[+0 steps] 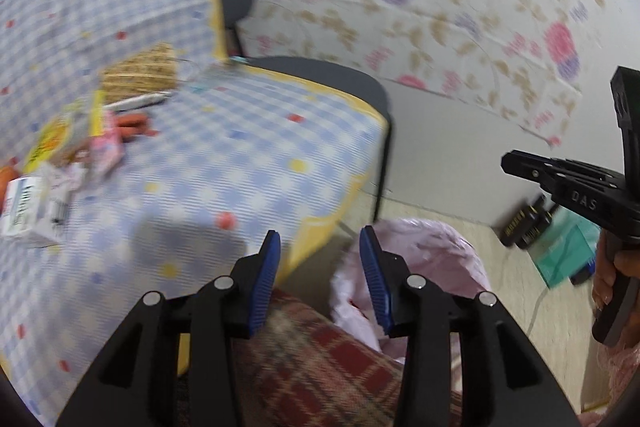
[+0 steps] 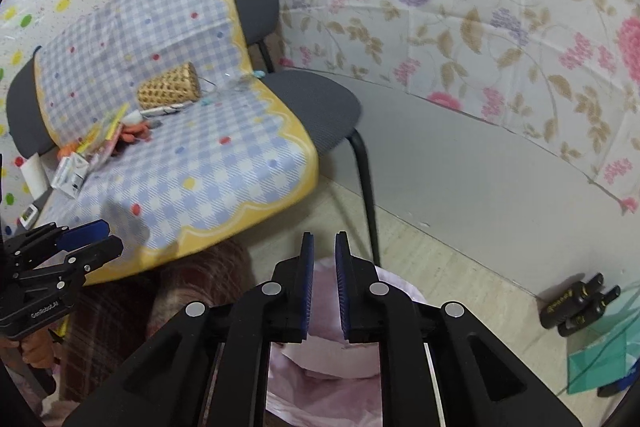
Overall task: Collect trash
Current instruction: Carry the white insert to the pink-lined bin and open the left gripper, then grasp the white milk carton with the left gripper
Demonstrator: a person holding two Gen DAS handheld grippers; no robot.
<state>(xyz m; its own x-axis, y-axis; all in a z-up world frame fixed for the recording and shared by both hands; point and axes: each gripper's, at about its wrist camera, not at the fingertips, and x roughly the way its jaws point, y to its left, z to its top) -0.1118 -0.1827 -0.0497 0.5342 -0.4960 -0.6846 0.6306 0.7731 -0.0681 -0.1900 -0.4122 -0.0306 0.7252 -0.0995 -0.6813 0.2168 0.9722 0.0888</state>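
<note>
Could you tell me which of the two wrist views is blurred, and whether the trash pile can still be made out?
Left wrist view: motion blur smears the trash pile and the checkered cloth; only the left gripper looks crisp. Right wrist view: much sharper, the woven basket and white cartons read clearly; fisheye bending curves the wall edge.

Trash pile (image 2: 86,151) lies on chair seat (image 2: 224,163), left part | woven basket (image 2: 169,86) set behind it | bag-lined bin (image 2: 320,359) stands on floor before seat | two bottles (image 2: 578,301) lie right, near wall.

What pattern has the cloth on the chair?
Blue-white check cloth, coloured dots, yellow border; clearest in right wrist view.
</note>
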